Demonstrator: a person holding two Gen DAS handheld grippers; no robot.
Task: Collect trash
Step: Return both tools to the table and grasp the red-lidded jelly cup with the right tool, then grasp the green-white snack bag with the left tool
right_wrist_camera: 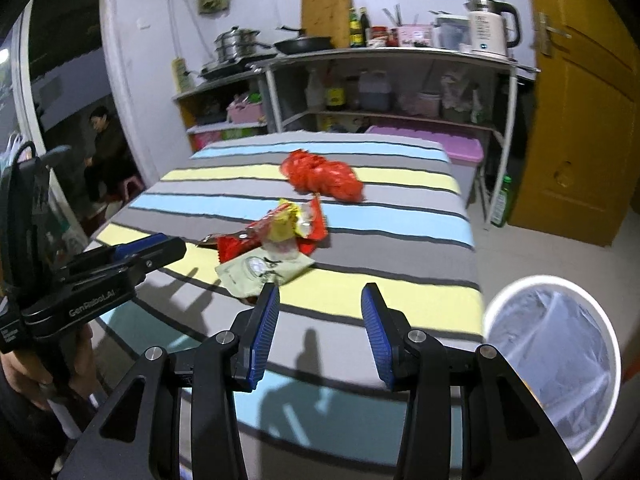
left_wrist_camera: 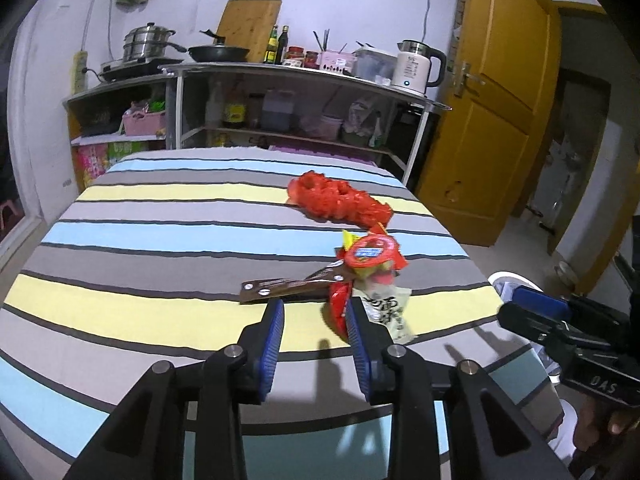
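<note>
A pile of trash lies on the striped table [left_wrist_camera: 160, 240]: a brown wrapper [left_wrist_camera: 288, 286], a red wrapper [left_wrist_camera: 338, 306], a red-lidded snack cup [left_wrist_camera: 372, 254] and a pale green packet [left_wrist_camera: 388, 310]. Behind them sits a crumpled red bag [left_wrist_camera: 340, 202]. My left gripper [left_wrist_camera: 316, 316] hovers just before the pile, open, with the red wrapper's edge by its right pad and nothing pressed. My right gripper [right_wrist_camera: 320, 304] is open and empty over the table's near edge, short of the green packet [right_wrist_camera: 260, 272], the red wrapper [right_wrist_camera: 240, 246] and the red bag [right_wrist_camera: 322, 176].
A white bin with a clear liner [right_wrist_camera: 552, 364] stands on the floor to the right of the table. Metal shelves [right_wrist_camera: 384, 56] with pots, bottles and a kettle [right_wrist_camera: 490, 28] line the back wall. A yellow door [right_wrist_camera: 580, 120] stands at right. A person sits at far left [right_wrist_camera: 102, 140].
</note>
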